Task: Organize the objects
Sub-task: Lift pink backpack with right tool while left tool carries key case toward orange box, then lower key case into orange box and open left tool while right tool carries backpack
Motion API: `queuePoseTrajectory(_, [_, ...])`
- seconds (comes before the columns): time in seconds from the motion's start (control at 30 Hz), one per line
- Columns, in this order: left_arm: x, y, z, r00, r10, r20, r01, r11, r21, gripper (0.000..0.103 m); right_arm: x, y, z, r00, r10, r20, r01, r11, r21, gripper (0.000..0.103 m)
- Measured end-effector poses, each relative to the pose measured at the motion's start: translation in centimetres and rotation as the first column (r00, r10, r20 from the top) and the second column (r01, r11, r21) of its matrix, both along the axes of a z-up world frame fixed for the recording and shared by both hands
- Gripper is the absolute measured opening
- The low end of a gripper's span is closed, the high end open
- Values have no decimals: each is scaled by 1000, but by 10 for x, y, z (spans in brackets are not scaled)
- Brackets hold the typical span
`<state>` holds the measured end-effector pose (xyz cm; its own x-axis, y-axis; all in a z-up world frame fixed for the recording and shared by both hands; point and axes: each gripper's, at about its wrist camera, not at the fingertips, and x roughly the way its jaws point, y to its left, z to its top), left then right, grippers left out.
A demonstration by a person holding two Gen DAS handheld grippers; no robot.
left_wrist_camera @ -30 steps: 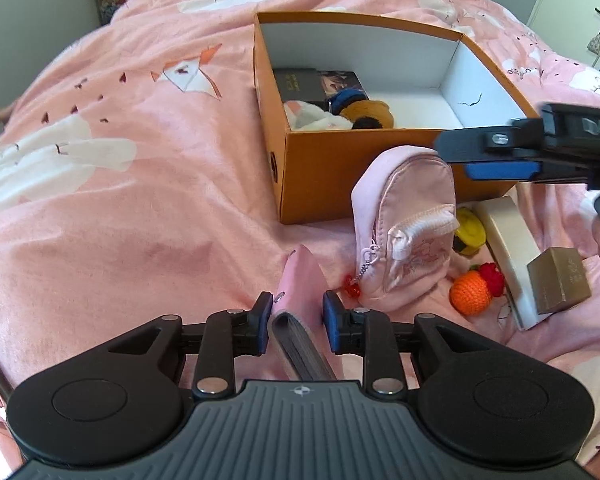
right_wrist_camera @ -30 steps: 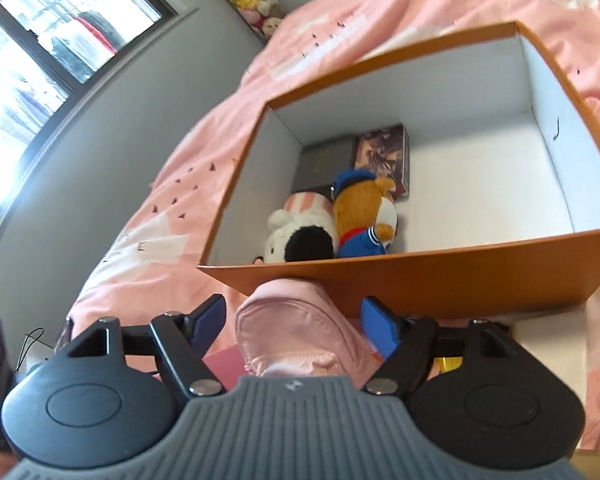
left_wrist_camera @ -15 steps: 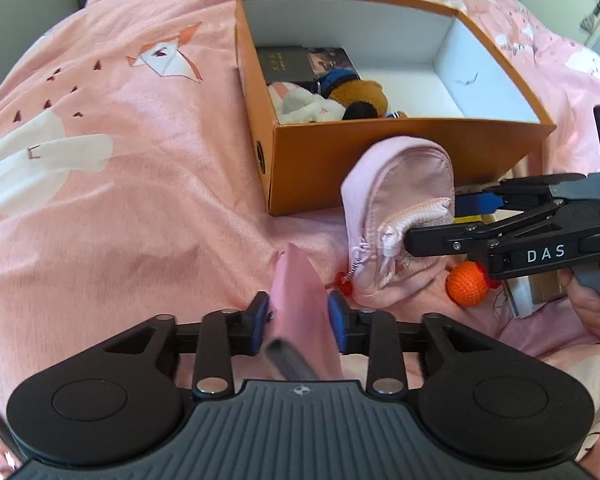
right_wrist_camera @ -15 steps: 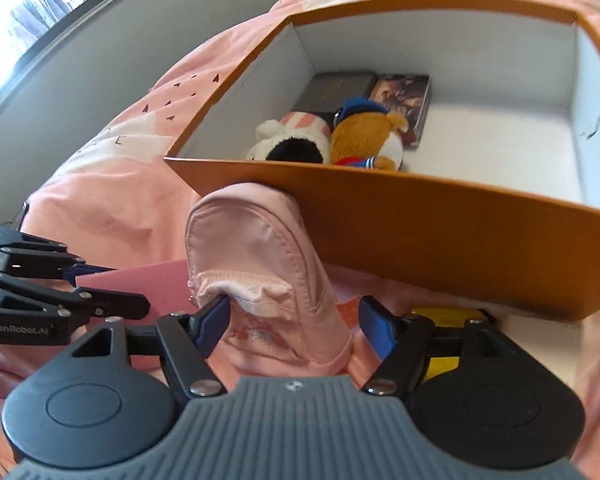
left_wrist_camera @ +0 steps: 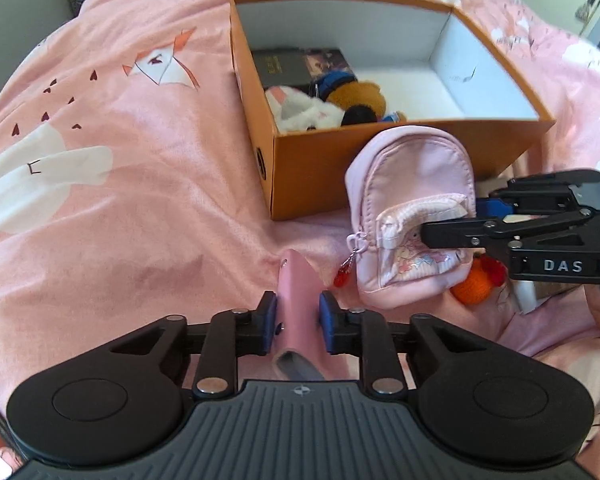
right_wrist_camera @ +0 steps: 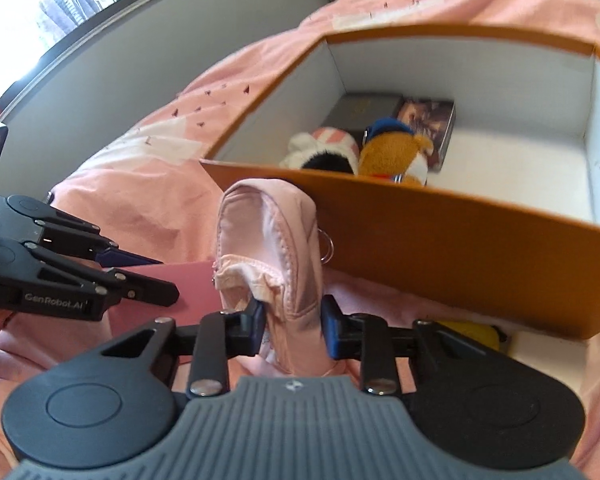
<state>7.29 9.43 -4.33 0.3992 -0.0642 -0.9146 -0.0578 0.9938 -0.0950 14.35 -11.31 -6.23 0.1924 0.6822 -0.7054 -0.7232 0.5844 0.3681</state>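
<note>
Half a second ago my right gripper (right_wrist_camera: 293, 330) stood spread on either side of the little pink backpack pouch (right_wrist_camera: 274, 248); now its blue pads (right_wrist_camera: 327, 330) have closed in and pinch the pouch low down, near the base, with the zipped front pocket bulging just above the left pad. That reads to me as the grasp made — the pouch is mine to lift, though it does not look raised yet. My left gripper (left_wrist_camera: 298, 322) is pressed together on the pink wallet-like case (left_wrist_camera: 298, 292), held edge-up between the pads, much as it was a moment ago but with the view drawn nearer to the box. Outward from the fingers, the pouch stands upright just in front of the near wall of the orange cardboard box (left_wrist_camera: 316, 168), touching or almost touching it; I cannot tell which. Inside the box, toward its left end, lie two plush toys (right_wrist_camera: 392, 152) and two flat dark boxes (left_wrist_camera: 284, 66) behind them — the right half of the white floor is bare, which I judge is where both pink things could go. Beside the pouch, on the pink bedspread (left_wrist_camera: 120, 168), an orange knitted toy (left_wrist_camera: 474, 280) and something yellow (right_wrist_camera: 472, 332) wait outside the box.
</note>
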Motion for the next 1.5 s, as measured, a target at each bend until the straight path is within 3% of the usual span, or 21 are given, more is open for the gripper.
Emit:
queuePoseTrajectory(0.37, [-11,-3,45,988,29,154,-7,990,-142,18,10,-36,70,998,-64,-11,65,992,104,29])
queuePoseTrajectory(0.5, [-6,-2,70,968,38,247,9,982,-186,18,30,-51,96,992,-124,-7,123,984,127,29])
queuePoseTrajectory(0.63, [7,0,90,938,68,341,14,973,-231,17,55,-56,110,982,-179,54,175,983,62,29])
queuePoseTrajectory(0.8, [32,3,100,913,110,392,-3,965,-263,17,108,-49,96,973,-229,-14,227,972,-66,29])
queuePoseTrajectory(1.0, [63,7,91,907,145,395,-15,949,-315,17,151,-25,51,966,-220,-136,182,951,-251,29])
queuePoseTrajectory(1.17, [82,9,80,909,172,380,-29,934,-355,17,172,-14,14,930,-237,-282,148,942,-302,29])
queuePoseTrajectory(1.33, [97,11,70,910,209,357,-47,910,-413,17,177,-9,4,931,-246,-270,149,930,-335,29])
queuePoseTrajectory(1.5, [126,3,48,917,248,312,-65,866,-496,17,181,-18,41,955,-246,-166,188,934,-304,29])
